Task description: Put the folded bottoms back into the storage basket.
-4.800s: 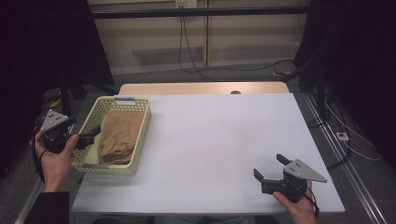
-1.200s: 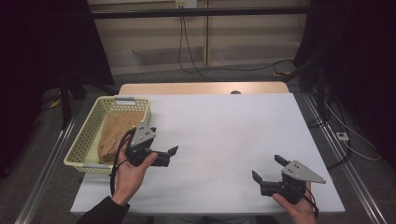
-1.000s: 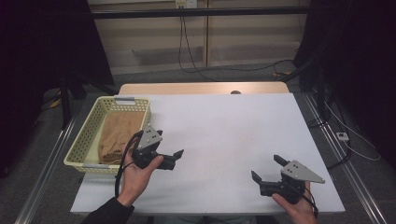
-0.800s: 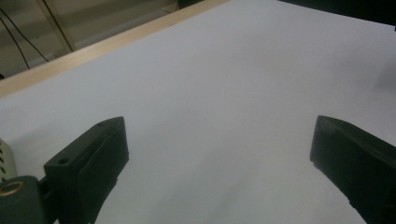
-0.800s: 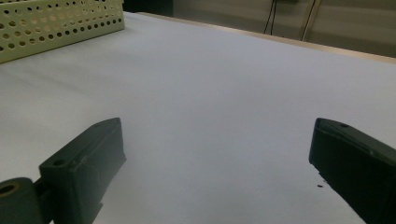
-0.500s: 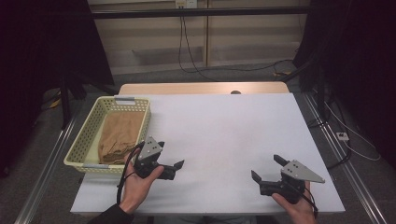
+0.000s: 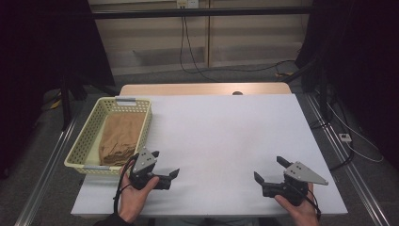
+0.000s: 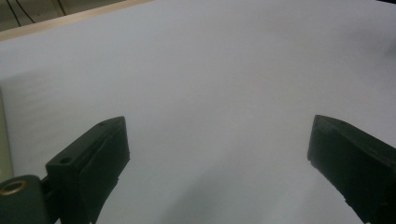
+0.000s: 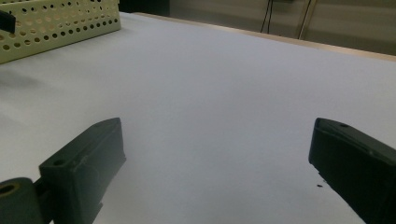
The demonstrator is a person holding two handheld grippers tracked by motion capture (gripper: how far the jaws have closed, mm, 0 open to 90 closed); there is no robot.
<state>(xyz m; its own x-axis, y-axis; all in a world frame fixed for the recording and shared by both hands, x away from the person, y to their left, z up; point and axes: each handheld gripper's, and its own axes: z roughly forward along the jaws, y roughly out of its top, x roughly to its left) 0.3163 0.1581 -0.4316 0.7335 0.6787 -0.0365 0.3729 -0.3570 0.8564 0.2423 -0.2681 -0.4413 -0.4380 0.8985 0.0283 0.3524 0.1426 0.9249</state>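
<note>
Since the earlier frames the left claw (image 7: 170,175) has come away from the basket (image 7: 81,149) and down to the near edge of the white surface (image 7: 226,132), while the right claw (image 7: 269,170) has barely shifted. Both now rest low at the front, well apart from each other, jaws spread wide and holding nothing — each gripper view looks out between two parted black jaws over bare white.

Farther back on the left, the basket sits at the surface's left edge with the folded tan cloth (image 7: 122,139) lying flat inside it, untouched by either claw. In the right gripper view the basket's perforated wall (image 9: 56,23) stands well beyond the jaws.

Judging from this, the work looks to be at its resting point, cloth stowed. To do it well, keep both claws open and level on the surface, clear of the basket rim — a stray nudge from the left one, just beside the near corner, could slide the basket off the edge.
</note>
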